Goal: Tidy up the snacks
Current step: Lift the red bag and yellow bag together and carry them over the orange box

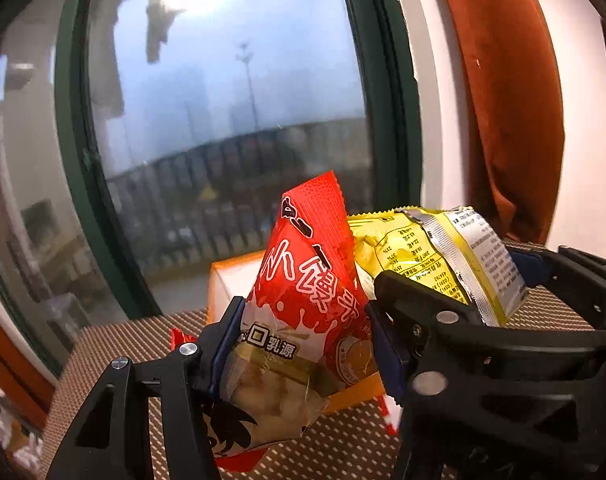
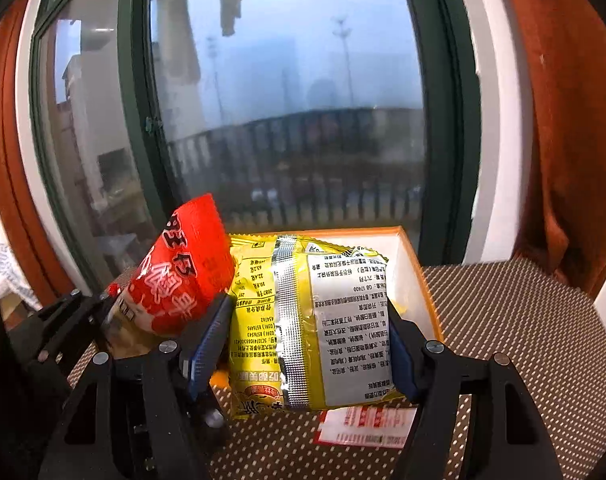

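Observation:
My left gripper (image 1: 303,344) is shut on a red snack bag (image 1: 303,300) with white lettering, held upright above the table. To its right, my right gripper (image 2: 309,344) is shut on a yellow snack packet (image 2: 323,320), its silver back seam and printed label facing the camera. The two bags touch side by side. In the left wrist view the yellow packet (image 1: 443,252) shows beyond the right gripper's black frame. In the right wrist view the red bag (image 2: 179,276) leans at the left. An orange-rimmed white box (image 2: 419,276) stands open behind them.
A brown dotted mat (image 2: 523,340) covers the table. A red-and-white packet (image 2: 367,424) lies flat on it below the yellow packet. A dark green-framed window (image 1: 223,120) stands close behind. Rust-coloured curtains (image 2: 575,140) hang at the right.

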`<state>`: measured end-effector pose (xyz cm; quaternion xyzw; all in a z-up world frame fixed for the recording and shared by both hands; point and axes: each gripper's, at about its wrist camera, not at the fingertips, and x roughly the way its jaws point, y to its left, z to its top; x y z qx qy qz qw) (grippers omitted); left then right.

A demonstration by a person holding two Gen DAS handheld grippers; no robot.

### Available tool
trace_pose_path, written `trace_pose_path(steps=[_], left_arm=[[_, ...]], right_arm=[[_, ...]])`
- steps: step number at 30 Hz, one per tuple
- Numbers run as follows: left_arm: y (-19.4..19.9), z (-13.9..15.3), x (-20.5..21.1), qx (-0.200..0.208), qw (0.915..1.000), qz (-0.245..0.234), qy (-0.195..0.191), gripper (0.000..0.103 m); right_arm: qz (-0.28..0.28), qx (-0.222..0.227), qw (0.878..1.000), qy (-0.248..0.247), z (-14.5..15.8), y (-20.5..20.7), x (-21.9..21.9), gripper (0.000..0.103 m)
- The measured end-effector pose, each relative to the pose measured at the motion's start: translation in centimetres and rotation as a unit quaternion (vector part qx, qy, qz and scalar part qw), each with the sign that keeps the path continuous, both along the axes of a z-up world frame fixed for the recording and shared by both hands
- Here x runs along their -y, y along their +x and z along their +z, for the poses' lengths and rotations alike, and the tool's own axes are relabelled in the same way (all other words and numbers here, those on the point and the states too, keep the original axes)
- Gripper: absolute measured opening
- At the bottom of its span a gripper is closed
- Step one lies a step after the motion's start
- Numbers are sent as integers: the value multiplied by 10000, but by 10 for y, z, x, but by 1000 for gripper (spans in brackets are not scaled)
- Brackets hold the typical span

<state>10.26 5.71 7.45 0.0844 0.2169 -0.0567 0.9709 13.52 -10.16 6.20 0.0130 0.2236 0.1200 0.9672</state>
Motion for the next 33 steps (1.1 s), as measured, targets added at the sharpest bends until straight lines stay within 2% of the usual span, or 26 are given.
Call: trace_pose_path(steps=[14, 19, 25, 33], left_arm=[[31, 18, -22, 44, 9973, 108, -724, 60], [45, 15, -36, 34, 9940, 219, -1074, 60], [75, 6, -60, -181, 9894, 477, -1362, 60], [111, -11, -87, -573, 9819, 826, -1608, 60]], right_arm=[[-161, 277, 9991, 282, 20, 21, -4, 72], [-74, 271, 9986, 458, 22, 32, -7, 72], [-56, 247, 9990, 363, 15, 51, -25, 73], [-46, -86, 9982, 595, -1, 92, -31, 72]])
